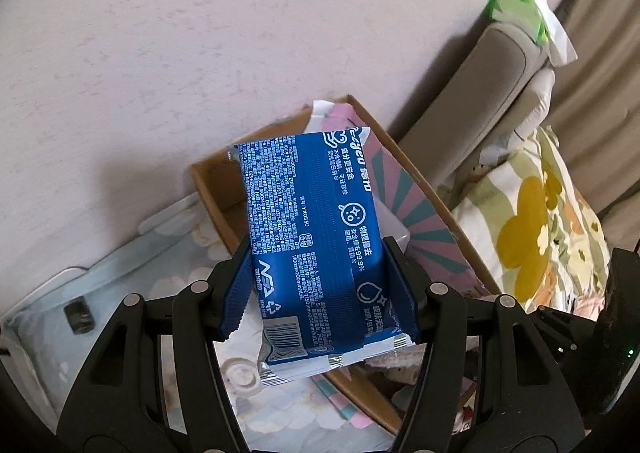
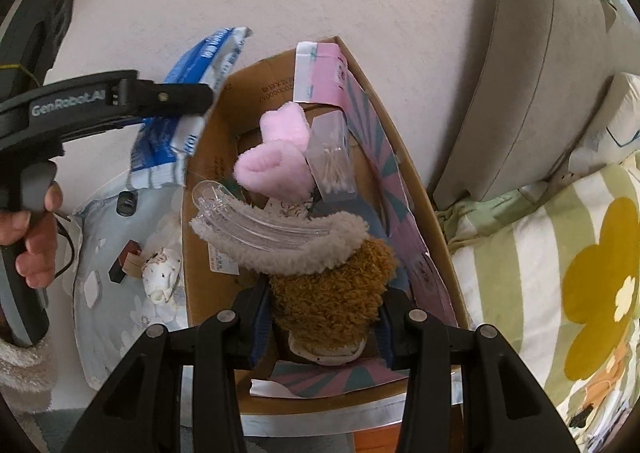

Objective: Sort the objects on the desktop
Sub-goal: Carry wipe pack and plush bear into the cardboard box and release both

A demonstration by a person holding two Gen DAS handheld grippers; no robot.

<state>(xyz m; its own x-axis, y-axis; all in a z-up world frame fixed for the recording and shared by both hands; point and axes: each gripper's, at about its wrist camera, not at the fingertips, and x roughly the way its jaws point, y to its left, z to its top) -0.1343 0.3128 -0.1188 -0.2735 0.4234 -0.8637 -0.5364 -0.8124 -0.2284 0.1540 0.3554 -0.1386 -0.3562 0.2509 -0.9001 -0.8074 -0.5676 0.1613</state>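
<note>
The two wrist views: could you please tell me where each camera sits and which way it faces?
Left wrist: on the left claw, looking steeply down its fingers at the blue wipes pack it grips over the cardboard box.
Right wrist: on the right claw, looking down into the box at the brown plush item it grips; a hand shows.
Shared: box, wipes pack, left claw.

cardboard box (image 2: 208, 173) crowded with pink plush (image 2: 276, 157) and swab case (image 2: 332, 157), open floor (image 1: 160, 33) beyond, sofa arm (image 2: 520, 73) beside
</note>
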